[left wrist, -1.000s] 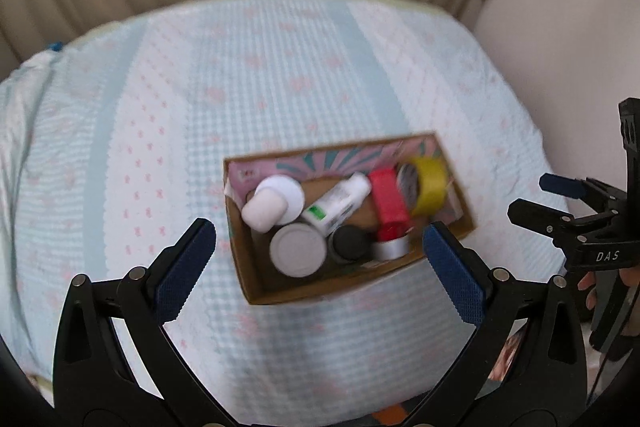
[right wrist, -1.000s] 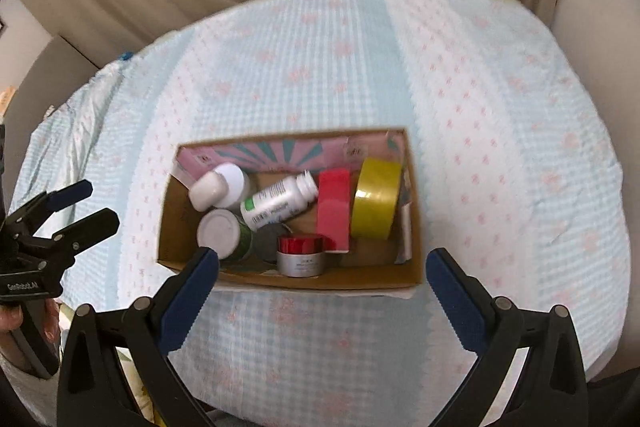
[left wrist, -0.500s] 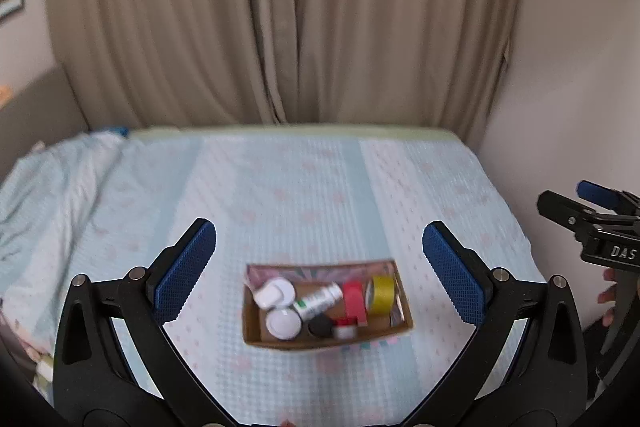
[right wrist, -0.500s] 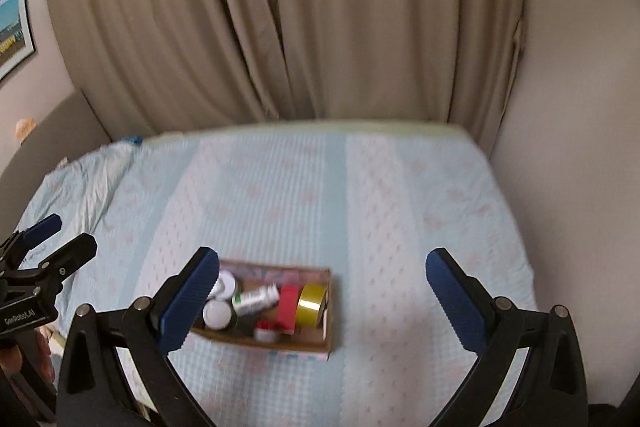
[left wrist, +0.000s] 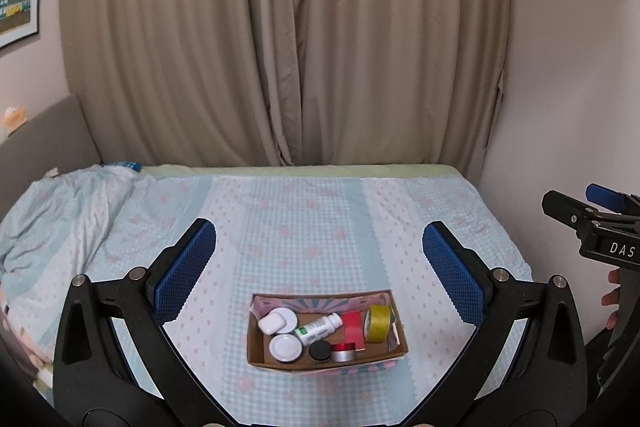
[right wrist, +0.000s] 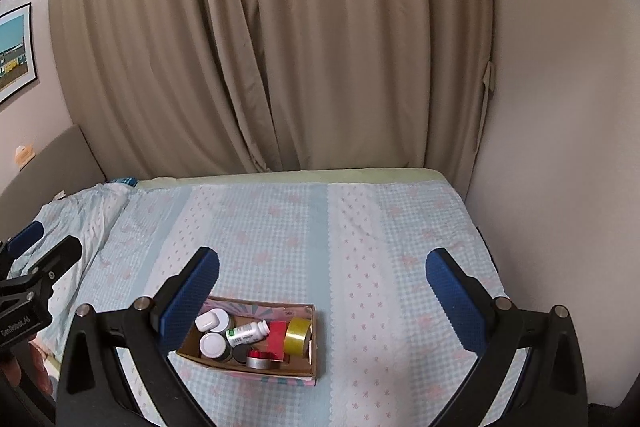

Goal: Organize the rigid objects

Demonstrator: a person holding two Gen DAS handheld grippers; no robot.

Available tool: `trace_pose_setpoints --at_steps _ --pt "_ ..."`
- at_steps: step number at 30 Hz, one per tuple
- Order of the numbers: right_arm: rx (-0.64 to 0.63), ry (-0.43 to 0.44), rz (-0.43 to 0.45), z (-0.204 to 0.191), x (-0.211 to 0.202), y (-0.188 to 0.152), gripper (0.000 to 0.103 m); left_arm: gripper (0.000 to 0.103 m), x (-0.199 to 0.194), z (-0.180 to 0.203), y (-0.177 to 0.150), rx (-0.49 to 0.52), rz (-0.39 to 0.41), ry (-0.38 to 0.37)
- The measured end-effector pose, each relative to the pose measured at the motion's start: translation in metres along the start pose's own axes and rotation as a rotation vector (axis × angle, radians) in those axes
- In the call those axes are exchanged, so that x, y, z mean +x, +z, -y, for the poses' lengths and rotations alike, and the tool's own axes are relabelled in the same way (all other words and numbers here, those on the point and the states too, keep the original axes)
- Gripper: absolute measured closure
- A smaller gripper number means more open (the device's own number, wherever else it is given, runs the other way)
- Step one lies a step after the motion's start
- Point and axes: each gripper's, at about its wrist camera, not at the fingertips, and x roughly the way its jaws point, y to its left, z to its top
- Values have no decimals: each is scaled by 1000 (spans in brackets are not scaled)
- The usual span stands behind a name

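Cardboard box of small rigid items sits on the bed; left gripper and right gripper hang above it, jaws spread wide, holding nothing.

Matt cardboard box, glossy yellow tape roll, soft checked cloth bedsheet — matt fabric curtains

Filled cardboard box on bed
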Motion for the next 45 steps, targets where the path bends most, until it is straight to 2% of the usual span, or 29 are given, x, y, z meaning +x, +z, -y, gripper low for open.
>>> trace_pose_setpoints --at_steps 18,45 --pt "-10 -37 20 -2 -4 -2 0 0 -1 -4 -2 3 -6 16" --pt "-24 -34 27 -7 -3 -1 0 0 -7 -12 -10 -2 6 44"
